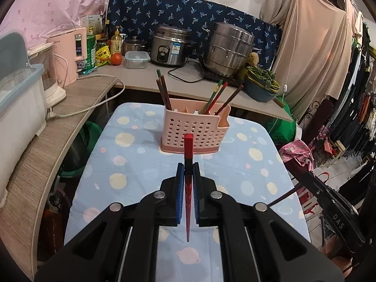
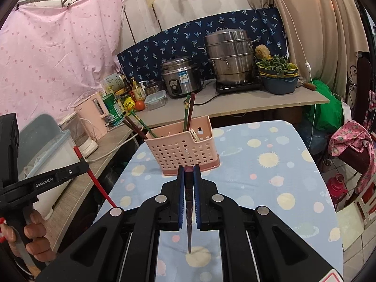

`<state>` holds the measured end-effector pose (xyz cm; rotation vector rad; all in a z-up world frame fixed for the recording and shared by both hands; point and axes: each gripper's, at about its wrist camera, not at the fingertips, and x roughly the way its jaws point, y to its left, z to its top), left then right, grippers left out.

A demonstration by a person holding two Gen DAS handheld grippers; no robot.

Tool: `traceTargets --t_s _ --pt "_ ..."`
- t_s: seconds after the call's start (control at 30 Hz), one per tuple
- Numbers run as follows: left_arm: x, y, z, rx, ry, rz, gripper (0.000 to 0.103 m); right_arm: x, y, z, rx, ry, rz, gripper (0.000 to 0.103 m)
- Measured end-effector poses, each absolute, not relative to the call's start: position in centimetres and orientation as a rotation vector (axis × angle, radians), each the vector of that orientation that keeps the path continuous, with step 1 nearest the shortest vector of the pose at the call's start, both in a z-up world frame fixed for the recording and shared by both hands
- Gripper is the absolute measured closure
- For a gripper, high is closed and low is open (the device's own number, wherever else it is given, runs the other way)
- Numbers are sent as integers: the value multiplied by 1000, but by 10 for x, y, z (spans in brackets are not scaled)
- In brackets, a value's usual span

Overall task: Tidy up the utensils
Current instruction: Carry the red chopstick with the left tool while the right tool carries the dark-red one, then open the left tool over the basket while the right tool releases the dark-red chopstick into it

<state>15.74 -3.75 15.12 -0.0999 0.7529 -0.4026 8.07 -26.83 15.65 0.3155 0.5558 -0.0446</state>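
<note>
Red chopstick [image 1: 188, 150], dark chopstick [image 2: 189, 188], each clamped before pink holder [image 1: 195, 131].

A cramped home kitchen corner is showing here: a rice cooker [image 1: 170, 45] and a stacked steel steamer pot [image 1: 229, 48] are sitting on a counter [image 1: 145, 75]. Clothes [image 1: 359, 108] are hanging alongside, and a fabric-covered table [image 1: 131, 164] is standing in front.

A pink sheet [image 2: 56, 54] and navy patterned cloth [image 1: 188, 16] hang behind the cluttered counter [image 1: 145, 80].
</note>
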Motion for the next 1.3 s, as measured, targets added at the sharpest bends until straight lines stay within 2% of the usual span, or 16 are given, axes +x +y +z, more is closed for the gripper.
traceTargets --t_s 0.33,0.53,0.7,0.87,1.3 --pt "213 -47 194 -128 689 -384 96 136 -296 212 364 404 -45 95" --pt "252 -59 236 -134 601 -367 96 182 -307 251 378 290 -71 95" --pt "282 -72 262 -123 508 -327 96 224 -320 262 433 254 -70 95" --pt "312 -81 262 -120 487 -303 96 258 -323 250 443 276 -84 95" --pt "355 -95 199 -125 604 -303 96 309 -315 179 450 456 -64 95"
